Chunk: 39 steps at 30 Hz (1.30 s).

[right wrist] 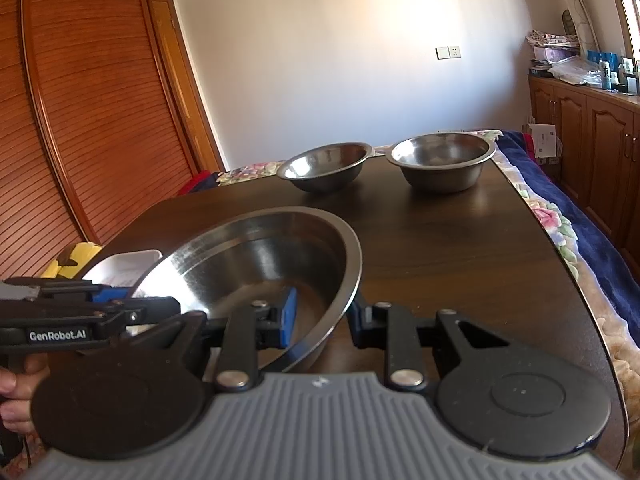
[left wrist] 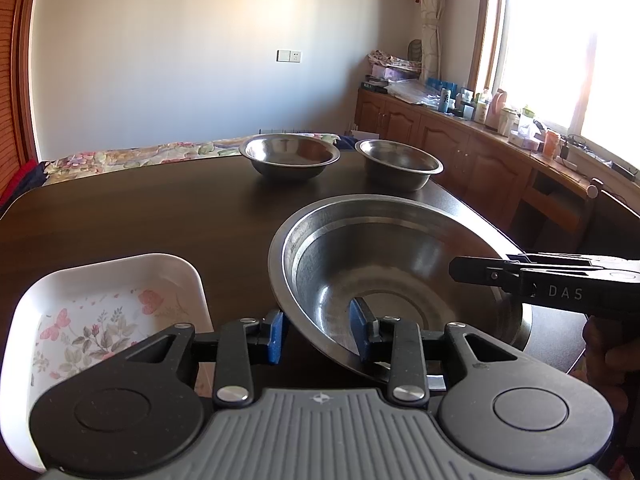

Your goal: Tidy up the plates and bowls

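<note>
A large steel basin (left wrist: 384, 276) sits on the dark table (left wrist: 140, 208); it also shows in the right wrist view (right wrist: 256, 264). My left gripper (left wrist: 320, 330) straddles its near-left rim, jaws apart, one blue pad inside and one outside. My right gripper (right wrist: 322, 314) straddles its right rim the same way, and shows from the side in the left view (left wrist: 472, 272). Two smaller steel bowls (left wrist: 290, 156) (left wrist: 398, 162) stand at the far edge, also seen in the right view (right wrist: 326, 166) (right wrist: 440, 160). A white floral plate (left wrist: 104, 320) lies left of the basin.
A floral blanket (left wrist: 132, 156) lies beyond the table. Wooden cabinets (left wrist: 460, 148) with clutter run along the right under a window. A louvred wardrobe (right wrist: 80, 120) stands at left. A yellow object (right wrist: 76, 258) sits near the table's left edge.
</note>
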{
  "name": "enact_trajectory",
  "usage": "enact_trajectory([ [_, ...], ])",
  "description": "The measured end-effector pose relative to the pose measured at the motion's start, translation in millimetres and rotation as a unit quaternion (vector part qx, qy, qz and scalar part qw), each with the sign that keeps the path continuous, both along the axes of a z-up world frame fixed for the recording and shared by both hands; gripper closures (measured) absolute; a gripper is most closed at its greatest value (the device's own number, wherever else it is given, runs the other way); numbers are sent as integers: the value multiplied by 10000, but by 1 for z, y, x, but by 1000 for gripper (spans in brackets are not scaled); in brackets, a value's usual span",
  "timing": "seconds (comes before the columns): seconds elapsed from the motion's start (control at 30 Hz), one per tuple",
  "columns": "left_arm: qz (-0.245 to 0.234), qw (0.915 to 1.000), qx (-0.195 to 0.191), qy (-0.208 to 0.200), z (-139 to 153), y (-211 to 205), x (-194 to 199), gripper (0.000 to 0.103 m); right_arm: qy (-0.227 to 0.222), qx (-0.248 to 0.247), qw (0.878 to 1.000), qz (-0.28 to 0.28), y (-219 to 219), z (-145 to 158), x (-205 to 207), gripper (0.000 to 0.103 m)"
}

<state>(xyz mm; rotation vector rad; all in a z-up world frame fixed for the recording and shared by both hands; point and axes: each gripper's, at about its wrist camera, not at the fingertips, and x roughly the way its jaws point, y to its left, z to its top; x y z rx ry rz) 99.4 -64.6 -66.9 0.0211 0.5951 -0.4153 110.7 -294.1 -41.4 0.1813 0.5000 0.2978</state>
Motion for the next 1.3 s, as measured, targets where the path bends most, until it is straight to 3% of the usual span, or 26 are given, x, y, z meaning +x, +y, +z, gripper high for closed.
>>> enact_trajectory([
  [0.4,132,9998,-43,-133,11,7,7,38,-197,-141,9997,-56,-12,17,7,73],
  [0.6,261,9994,-38,-235,25,13,21,35,-396,-314,9987,-26,-21,36,21,70],
  [0.7,306,9992,-37,-247,31,14,33,35,-485,-400,9980,21,-26,46,32,63],
  [0.93,303,9991,95,-293,42,6,67,34,-578,-667,9959,178,-34,62,67,62],
  [1.3,312,9990,268,-184,49,-4,128,34,-275,-671,9958,555,-44,64,132,62],
])
